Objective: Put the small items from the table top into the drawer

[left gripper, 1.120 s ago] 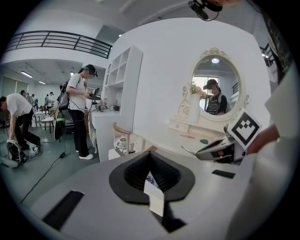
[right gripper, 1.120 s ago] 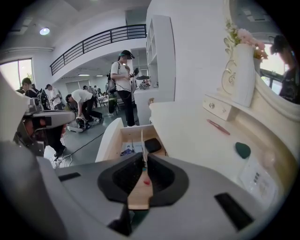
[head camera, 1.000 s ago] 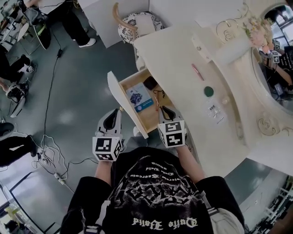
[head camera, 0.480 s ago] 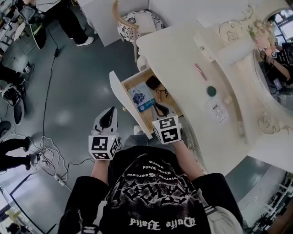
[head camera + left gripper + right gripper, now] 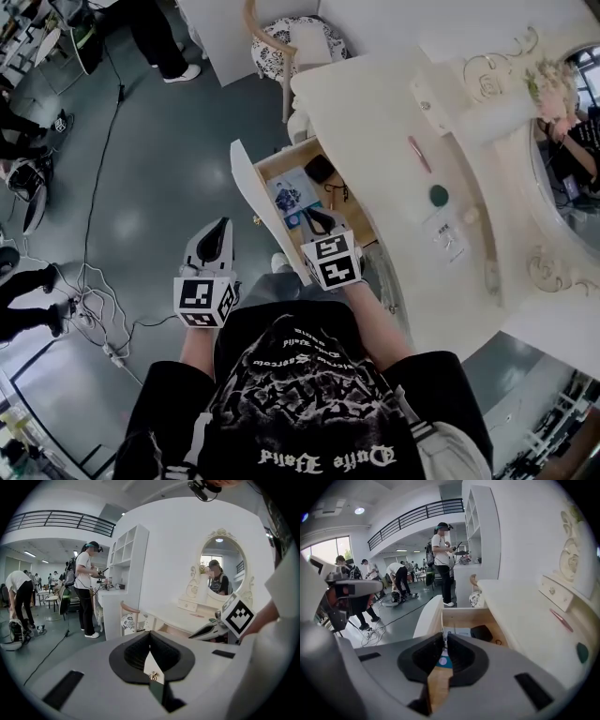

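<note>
Jaws pressed together, your left gripper [image 5: 222,232] hangs outside the drawer front [image 5: 262,211], which blocks it from the open drawer [image 5: 284,157]. Your right gripper [image 5: 317,217] hangs over that drawer, jaws a slit apart, pinch unclear. Pink pen [image 5: 419,155] and green disc [image 5: 438,196] lie on the table top [image 5: 375,103].

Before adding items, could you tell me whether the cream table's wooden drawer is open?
Open: the cream-fronted wooden drawer stands pulled out, its contents showing.
</note>
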The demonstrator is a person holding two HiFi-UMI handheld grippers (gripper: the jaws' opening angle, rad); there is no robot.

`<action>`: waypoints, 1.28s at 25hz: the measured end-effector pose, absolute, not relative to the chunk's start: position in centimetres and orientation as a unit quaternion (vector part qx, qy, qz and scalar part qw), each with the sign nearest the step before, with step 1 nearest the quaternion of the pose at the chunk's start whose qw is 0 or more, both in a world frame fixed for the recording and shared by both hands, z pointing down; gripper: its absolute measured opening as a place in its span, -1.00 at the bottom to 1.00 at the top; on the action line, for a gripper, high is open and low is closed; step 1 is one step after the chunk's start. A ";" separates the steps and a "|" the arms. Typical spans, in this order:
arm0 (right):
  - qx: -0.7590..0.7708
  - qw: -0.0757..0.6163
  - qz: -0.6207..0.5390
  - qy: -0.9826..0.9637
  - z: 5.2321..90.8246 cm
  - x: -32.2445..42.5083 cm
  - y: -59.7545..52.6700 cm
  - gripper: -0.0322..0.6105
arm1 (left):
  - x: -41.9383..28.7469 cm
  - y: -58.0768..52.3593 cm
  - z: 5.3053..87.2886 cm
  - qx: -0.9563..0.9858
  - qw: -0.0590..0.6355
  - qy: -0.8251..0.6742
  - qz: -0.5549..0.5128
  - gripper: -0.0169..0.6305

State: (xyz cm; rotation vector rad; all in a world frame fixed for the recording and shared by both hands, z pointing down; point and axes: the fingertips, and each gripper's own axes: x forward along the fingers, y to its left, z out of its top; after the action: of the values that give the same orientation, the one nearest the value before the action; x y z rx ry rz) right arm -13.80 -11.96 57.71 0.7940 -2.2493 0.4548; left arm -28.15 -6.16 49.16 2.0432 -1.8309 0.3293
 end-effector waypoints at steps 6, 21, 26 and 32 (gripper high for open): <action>0.271 0.366 0.175 -0.873 59.0 -15.2 -12.3 -0.77 | -28.4 -6.1 49.0 0.705 0.196 -0.672 0.114 -0.90; 0.209 0.416 0.182 -0.866 64.0 -16.6 -14.5 -0.77 | -29.8 -6.6 48.9 0.654 0.210 -0.716 0.123 -0.90; 0.202 0.428 0.185 -0.861 65.7 -16.9 -14.8 -0.77 | -30.6 -6.2 48.7 0.638 0.217 -0.730 0.120 -0.90; 0.189 0.441 0.189 -0.857 67.4 -17.2 -15.2 -0.77 | -31.4 -6.1 48.9 0.618 0.227 -0.743 0.121 -0.90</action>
State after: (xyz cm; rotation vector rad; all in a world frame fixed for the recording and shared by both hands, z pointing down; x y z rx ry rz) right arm -17.17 -15.20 67.40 0.4689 -2.1275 0.4704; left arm -31.35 -6.06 48.91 1.7039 -2.0466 0.3324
